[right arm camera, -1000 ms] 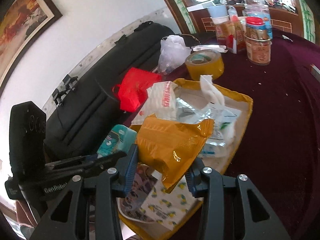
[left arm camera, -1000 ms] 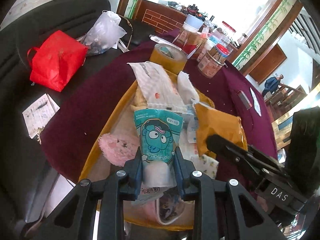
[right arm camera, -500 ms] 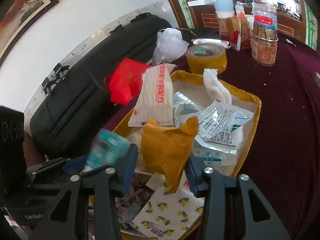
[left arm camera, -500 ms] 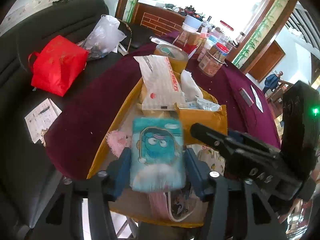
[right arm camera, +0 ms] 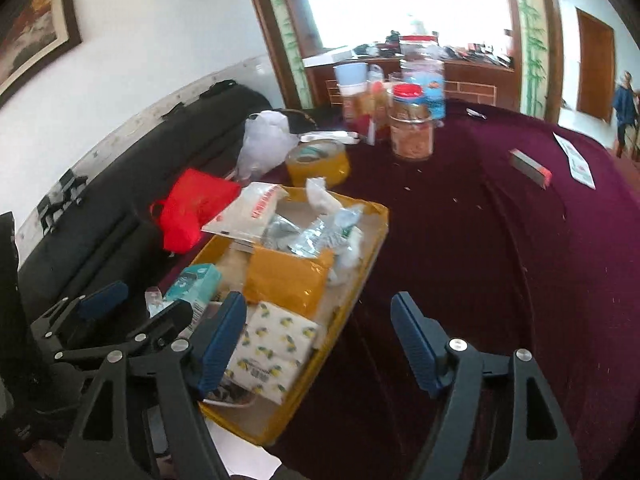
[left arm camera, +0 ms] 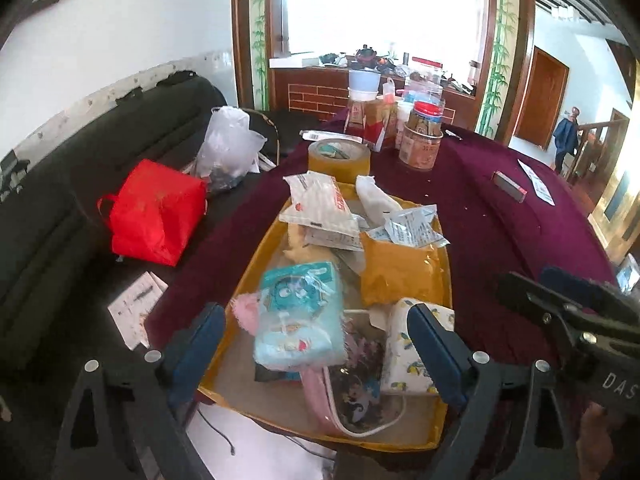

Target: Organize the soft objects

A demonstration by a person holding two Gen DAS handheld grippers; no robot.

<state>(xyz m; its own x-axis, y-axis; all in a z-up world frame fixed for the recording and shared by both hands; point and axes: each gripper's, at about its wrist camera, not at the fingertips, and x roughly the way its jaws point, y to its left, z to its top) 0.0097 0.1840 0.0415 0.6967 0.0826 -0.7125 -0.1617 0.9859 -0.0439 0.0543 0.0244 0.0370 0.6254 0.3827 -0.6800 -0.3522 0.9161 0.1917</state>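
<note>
A yellow tray (left arm camera: 444, 264) on the maroon tablecloth holds soft packs: a teal cartoon tissue pack (left arm camera: 300, 316), an orange-yellow pouch (left arm camera: 396, 268), a lemon-print pack (left arm camera: 404, 344), a white red-lettered bag (left arm camera: 324, 204) and a pink fluffy item (left arm camera: 244, 312). My left gripper (left arm camera: 316, 344) is open and empty, above the tray's near end. My right gripper (right arm camera: 320, 344) is open and empty, over the tray's (right arm camera: 380, 220) right edge; the orange-yellow pouch (right arm camera: 284, 280), the lemon-print pack (right arm camera: 272, 348) and the teal pack (right arm camera: 196, 284) lie in the tray.
A roll of brown tape (left arm camera: 338, 156), jars and cups (left arm camera: 420, 140) stand behind the tray. A red bag (left arm camera: 156, 212) and a clear plastic bag (left arm camera: 228, 148) lie on the black sofa at the left. A small box (right arm camera: 530, 168) and a leaflet (right arm camera: 576, 162) lie at the far right.
My left gripper opened and let go of the teal tissue pack, which now lies in the tray. My right gripper opened and released the orange-yellow pouch into the tray. Both grippers pulled back.
</note>
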